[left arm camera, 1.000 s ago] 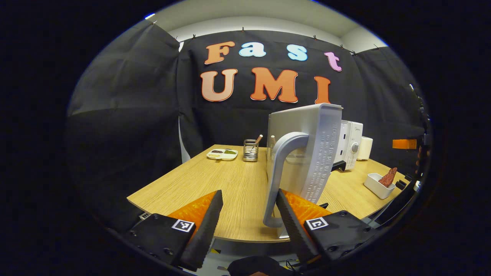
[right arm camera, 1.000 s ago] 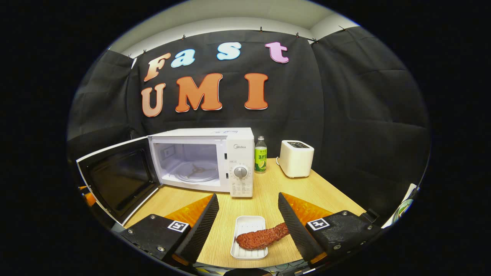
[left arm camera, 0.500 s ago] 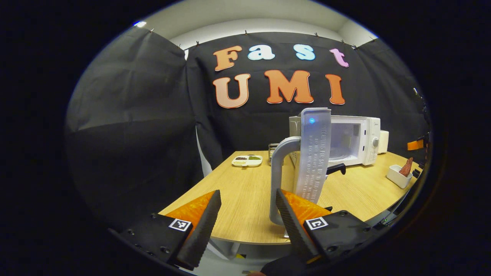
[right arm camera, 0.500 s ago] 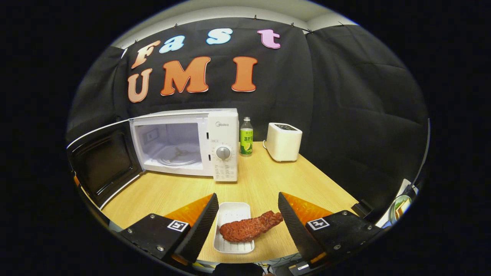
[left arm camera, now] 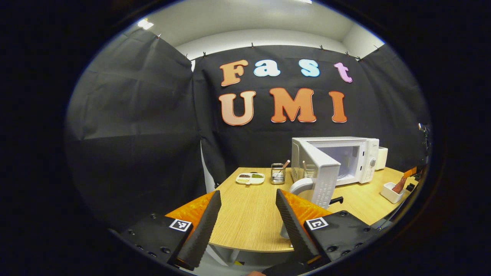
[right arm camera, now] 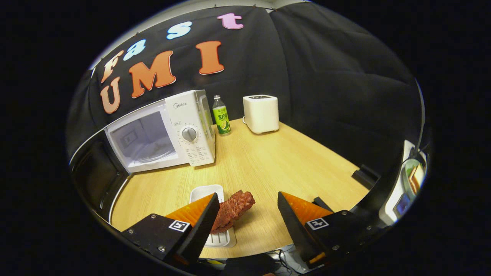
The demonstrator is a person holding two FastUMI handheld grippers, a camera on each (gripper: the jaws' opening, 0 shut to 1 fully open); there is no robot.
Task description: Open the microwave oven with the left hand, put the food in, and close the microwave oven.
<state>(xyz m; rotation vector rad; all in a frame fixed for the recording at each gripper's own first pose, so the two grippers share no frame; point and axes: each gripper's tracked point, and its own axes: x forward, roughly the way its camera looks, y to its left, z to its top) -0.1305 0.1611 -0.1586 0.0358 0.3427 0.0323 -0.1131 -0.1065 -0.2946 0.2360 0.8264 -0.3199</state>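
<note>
Standing wide open on the wooden table point(right arm camera: 291, 153): microwave point(right arm camera: 168, 126) door point(left arm camera: 320, 178), cavity bared for loading. Lying across a small white tray point(right arm camera: 207, 191) near the table's front edge, well apart from the oven: reddish-brown food point(right arm camera: 232, 209). Hovering just over that food with fingers spread wide, gripping nothing: right gripper point(right arm camera: 247, 220), seemingly lining up a pickup. Hanging clear of the door handle point(left arm camera: 301, 188), likewise spread wide and gripping nothing: left gripper point(left arm camera: 247, 218).

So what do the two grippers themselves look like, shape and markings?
Both look alike. The left gripper and the right gripper each have two wedge-shaped fingers with ribbed inner faces, tapering to points. Each finger sits on a black block fastened with small screws, and each block carries a square black-and-white marker tag.
</note>
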